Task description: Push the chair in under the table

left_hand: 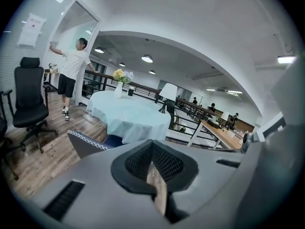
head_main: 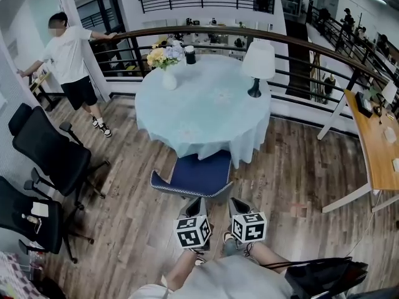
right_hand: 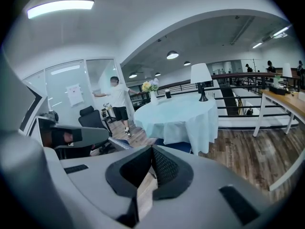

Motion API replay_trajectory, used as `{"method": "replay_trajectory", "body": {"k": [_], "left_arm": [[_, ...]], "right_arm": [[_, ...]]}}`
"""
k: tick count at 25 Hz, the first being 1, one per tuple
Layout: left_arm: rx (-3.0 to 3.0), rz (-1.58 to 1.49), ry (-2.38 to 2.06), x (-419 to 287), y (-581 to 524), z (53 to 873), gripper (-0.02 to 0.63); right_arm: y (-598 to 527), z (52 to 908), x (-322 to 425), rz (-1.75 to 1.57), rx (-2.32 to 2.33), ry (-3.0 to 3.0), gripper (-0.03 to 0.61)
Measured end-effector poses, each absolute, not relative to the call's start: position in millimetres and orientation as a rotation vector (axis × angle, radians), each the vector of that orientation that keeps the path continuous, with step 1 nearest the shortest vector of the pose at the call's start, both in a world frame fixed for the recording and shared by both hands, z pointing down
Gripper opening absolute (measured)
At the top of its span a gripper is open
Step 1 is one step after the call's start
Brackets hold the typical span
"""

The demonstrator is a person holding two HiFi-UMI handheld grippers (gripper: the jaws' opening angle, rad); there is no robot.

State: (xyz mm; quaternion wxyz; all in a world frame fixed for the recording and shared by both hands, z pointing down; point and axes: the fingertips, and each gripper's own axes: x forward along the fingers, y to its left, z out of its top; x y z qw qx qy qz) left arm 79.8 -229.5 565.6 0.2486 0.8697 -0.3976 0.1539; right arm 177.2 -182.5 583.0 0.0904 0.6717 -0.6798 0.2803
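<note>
A blue chair stands at the near side of the round table with its pale blue cloth, its seat partly beneath the cloth's edge. Both grippers hover just behind the chair's back, side by side. My left gripper is shut with nothing between its pads; its own view shows the chair back and the table ahead. My right gripper is also shut and empty, looking at the blue seat and the table. Whether either tip touches the chair I cannot tell.
Two black office chairs stand to the left, with a person beyond them by the railing. A wooden desk runs along the right. A flower vase, a cup and a lamp stand on the table.
</note>
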Motion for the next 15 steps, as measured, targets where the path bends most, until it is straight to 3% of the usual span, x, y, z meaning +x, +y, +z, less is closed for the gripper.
{"method": "replay_trajectory", "body": {"k": [15], "left_arm": [[2.400, 0.513, -1.086, 98, -246, 570, 0.003]], "right_arm": [[-214, 559, 188, 0.732, 1.962, -2.079, 0.017]]}}
